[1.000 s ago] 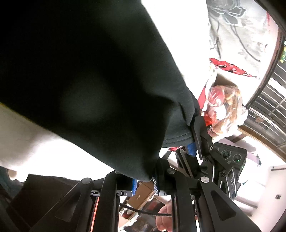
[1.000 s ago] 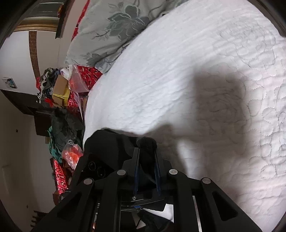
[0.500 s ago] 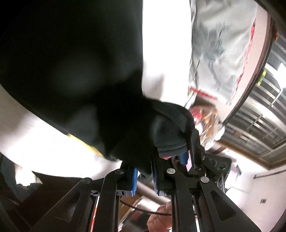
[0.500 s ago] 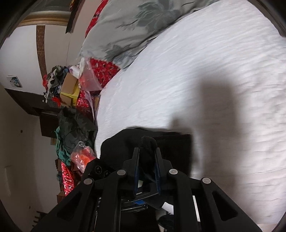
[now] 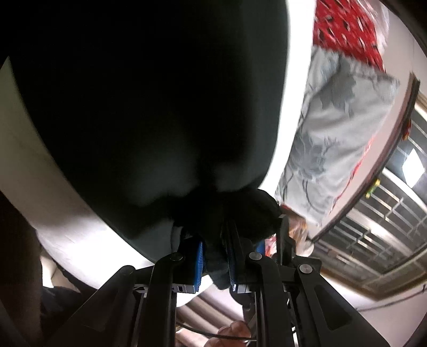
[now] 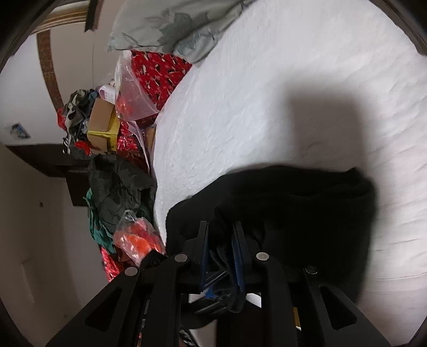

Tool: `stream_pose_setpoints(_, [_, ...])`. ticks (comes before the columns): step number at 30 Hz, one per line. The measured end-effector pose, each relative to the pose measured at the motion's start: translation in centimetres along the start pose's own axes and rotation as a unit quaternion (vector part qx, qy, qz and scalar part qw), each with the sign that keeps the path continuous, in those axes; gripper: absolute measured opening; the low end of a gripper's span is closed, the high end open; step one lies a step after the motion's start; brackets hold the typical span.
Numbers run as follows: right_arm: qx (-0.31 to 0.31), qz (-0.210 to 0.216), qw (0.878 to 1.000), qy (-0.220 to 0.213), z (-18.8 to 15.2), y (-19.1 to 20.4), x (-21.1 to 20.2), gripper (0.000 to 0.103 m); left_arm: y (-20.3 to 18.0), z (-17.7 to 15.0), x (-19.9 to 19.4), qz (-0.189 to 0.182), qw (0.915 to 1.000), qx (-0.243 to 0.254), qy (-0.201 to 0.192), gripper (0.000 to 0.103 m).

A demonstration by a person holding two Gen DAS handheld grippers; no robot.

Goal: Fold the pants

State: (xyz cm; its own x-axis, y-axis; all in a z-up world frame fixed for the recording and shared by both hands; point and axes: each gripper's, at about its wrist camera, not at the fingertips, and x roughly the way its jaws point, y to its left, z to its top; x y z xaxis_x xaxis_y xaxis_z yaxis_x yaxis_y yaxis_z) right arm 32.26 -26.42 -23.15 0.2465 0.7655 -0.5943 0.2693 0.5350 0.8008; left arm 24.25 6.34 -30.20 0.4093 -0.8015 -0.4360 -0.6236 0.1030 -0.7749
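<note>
Gripping black pants (image 5: 149, 112), the left gripper (image 5: 215, 240) has its jaws clamped on a bunched edge; the cloth hides most of the white bed (image 5: 24, 149). The right gripper (image 6: 221, 240), jaws just easing wider, has pants cloth between them; contact is unclear.

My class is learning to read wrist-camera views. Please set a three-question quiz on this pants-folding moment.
1. True or false: the left tool grips dark cloth.
2. The pants lie on: A) a wooden floor B) a white quilted bed cover C) a glass table.
3. What colour is the patterned cloth under the grey floral pillow?

Key: 1 true; 2 B; 3 red.
</note>
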Motion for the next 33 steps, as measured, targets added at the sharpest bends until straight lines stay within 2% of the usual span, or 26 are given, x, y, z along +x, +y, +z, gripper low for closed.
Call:
stream_pose_setpoints(2, [-0.001,-0.008,1.0,-0.003,-0.2,0.5,1.0,0.026,0.0,0.3,-1.2,0.0,1.0,0.002,0.002,0.017])
stream_pose_setpoints(4, [-0.014,-0.008,1.0,-0.002,-0.5,1.6,1.1,0.028,-0.3,0.0,-2.5,0.011,0.9998,0.018,-0.005,0.025])
stream_pose_setpoints(5, [-0.018,-0.003,1.0,-0.001,-0.6,1.9,0.6,0.031,-0.9,-0.1,-2.9,0.018,0.9994,0.028,-0.014,0.038])
stream_pose_setpoints(6, [-0.023,-0.001,1.0,-0.002,-0.8,2.2,0.0,0.035,-1.0,-0.3,-3.8,0.024,0.9987,0.036,-0.026,0.045])
stream_pose_setpoints(7, [-0.03,0.003,1.0,-0.008,-1.1,2.5,-1.2,0.043,-1.2,-0.3,-4.9,0.03,0.9979,0.045,-0.036,0.057])
stream_pose_setpoints(8, [-0.034,0.01,0.999,-0.015,-1.4,2.6,-2.2,0.049,-1.5,-0.7,-5.8,0.033,0.9968,0.056,-0.048,0.063])
stream_pose_setpoints(11, [-0.019,0.044,0.998,-0.037,-2.4,1.3,-5.7,0.055,-2.3,-1.4,-6.7,0.035,0.9939,0.09,-0.053,0.067])
stream_pose_setpoints(14, [0.038,0.084,0.994,-0.054,-4.5,-2.0,-8.2,0.065,-3.1,-2.8,-6.4,0.064,0.9864,0.139,-0.059,0.069])
stream_pose_setpoints(18, [0.125,0.11,0.985,-0.035,-7.9,-6.3,-7.0,0.065,-6.4,-4.9,-3.6,0.118,0.9691,0.209,-0.059,0.069])
stream_pose_setpoints(24, [0.217,0.109,0.966,-0.086,-8.1,-9.8,-4.9,0.065,-8.4,-6.2,-1.9,0.192,0.9397,0.271,-0.08,0.069])
stream_pose_setpoints(25, [0.224,0.113,0.963,-0.094,-8.0,-10.2,-4.9,0.058,-8.6,-6.3,-1.5,0.201,0.9381,0.271,-0.076,0.067])
stream_pose_setpoints(26, [0.232,0.113,0.96,-0.104,-7.8,-10.6,-5.0,0.036,-8.8,-6.3,-0.9,0.208,0.9378,0.271,-0.064,0.054])
stream_pose_setpoints(27, [0.234,0.113,0.959,-0.117,-7.7,-10.9,-5.4,0.02,-8.9,-6.4,-0.4,0.212,0.9376,0.27,-0.054,0.044])
stream_pose_setpoints(28, [0.23,0.119,0.956,-0.137,-7.7,-11.0,-6.3,0.011,-9.0,-6.6,0.2,0.219,0.9358,0.273,-0.04,0.036])
stream_pose_setpoints(30, [0.211,0.105,0.956,-0.173,-7.7,-11.0,-8.2,0.011,-9.1,-6.7,1.6,0.245,0.9268,0.283,-0.036,0.028])
stream_pose_setpoints(31, [0.209,0.096,0.955,-0.186,-7.6,-11.6,-9.1,0.011,-9.0,-6.6,2.3,0.254,0.9227,0.288,-0.039,0.028])
stream_pose_setpoints(33, [0.225,0.078,0.956,-0.17,-7.3,-13.1,-9.0,0.011,-9.2,-6.7,2.7,0.257,0.9196,0.294,-0.045,0.028])
